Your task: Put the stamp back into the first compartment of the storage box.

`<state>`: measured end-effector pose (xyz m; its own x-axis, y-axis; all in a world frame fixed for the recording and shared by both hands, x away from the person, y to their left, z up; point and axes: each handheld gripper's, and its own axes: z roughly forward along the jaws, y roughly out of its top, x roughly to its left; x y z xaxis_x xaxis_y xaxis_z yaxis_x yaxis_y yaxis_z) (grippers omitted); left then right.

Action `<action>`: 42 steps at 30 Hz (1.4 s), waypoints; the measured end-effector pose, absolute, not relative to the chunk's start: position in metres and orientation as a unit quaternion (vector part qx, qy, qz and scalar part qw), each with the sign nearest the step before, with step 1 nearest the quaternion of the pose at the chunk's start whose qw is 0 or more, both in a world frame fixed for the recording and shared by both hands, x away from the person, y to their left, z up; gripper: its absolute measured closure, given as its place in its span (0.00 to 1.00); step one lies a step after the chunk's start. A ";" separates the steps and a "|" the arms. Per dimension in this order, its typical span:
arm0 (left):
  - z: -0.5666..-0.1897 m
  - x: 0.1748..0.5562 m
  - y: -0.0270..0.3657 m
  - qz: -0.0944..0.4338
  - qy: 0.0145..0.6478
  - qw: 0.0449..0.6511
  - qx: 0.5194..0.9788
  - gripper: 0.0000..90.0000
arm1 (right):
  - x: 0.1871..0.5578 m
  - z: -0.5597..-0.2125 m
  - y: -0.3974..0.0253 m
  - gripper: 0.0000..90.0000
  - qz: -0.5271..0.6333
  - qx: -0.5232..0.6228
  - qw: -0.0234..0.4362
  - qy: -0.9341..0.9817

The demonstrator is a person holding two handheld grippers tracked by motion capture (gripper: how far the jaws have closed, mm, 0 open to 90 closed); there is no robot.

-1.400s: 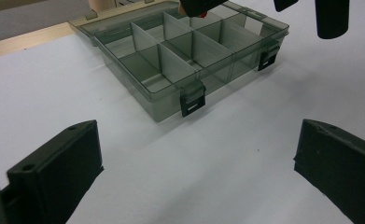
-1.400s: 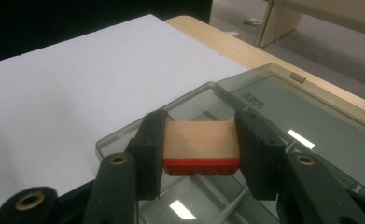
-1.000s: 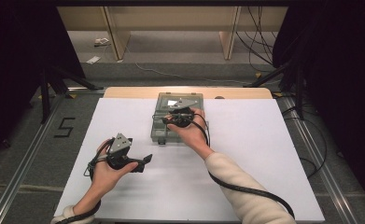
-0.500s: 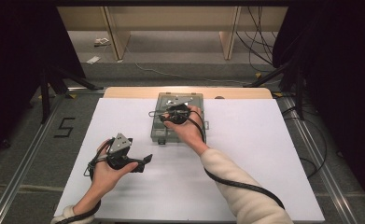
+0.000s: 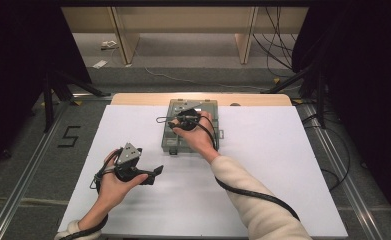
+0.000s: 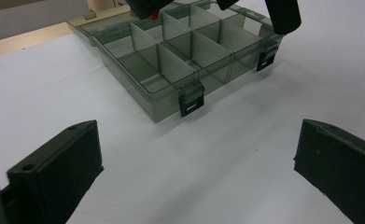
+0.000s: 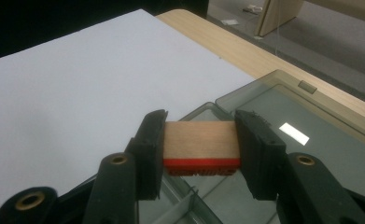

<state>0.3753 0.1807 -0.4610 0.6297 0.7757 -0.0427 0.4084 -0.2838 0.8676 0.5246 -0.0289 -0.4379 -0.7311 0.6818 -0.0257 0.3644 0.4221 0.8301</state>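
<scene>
My right tongs (image 7: 201, 140) squeezed a little wooden block (image 7: 201, 140) with a red bottom, held above the back part of the grey plastic box (image 5: 175, 142). My left tongs (image 5: 150, 175) sat wide open on the white table (image 5: 283, 165), at seven o'clock from the box.

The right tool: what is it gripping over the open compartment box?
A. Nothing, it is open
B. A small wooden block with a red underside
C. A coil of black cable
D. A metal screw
B. In the right gripper view, the right tool has its two black jaws closed on a small wooden block with a red underside, held above the grey compartment box, whose lid lies open.
</scene>
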 end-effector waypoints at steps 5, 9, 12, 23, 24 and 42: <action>-0.461 0.375 0.181 0.199 0.381 0.462 0.776 0.00 | 0.529 -0.439 -0.026 0.62 0.428 0.320 0.183 0.825; -0.461 0.375 0.181 0.199 0.381 0.462 0.776 0.00 | 0.532 -0.440 -0.023 0.62 0.423 0.322 0.181 0.828; -0.461 0.375 0.180 0.198 0.381 0.462 0.776 0.00 | 0.534 -0.442 -0.019 0.62 0.416 0.320 0.179 0.832; -0.462 0.375 0.180 0.197 0.380 0.462 0.777 0.00 | 0.539 -0.447 -0.011 0.62 0.408 0.322 0.177 0.836; -0.462 0.375 0.180 0.197 0.380 0.462 0.777 0.00 | 0.539 -0.447 -0.011 0.62 0.407 0.323 0.178 0.836; -0.462 0.375 0.181 0.197 0.380 0.463 0.776 0.00 | 0.550 -0.448 -0.010 0.54 0.409 0.338 0.179 0.828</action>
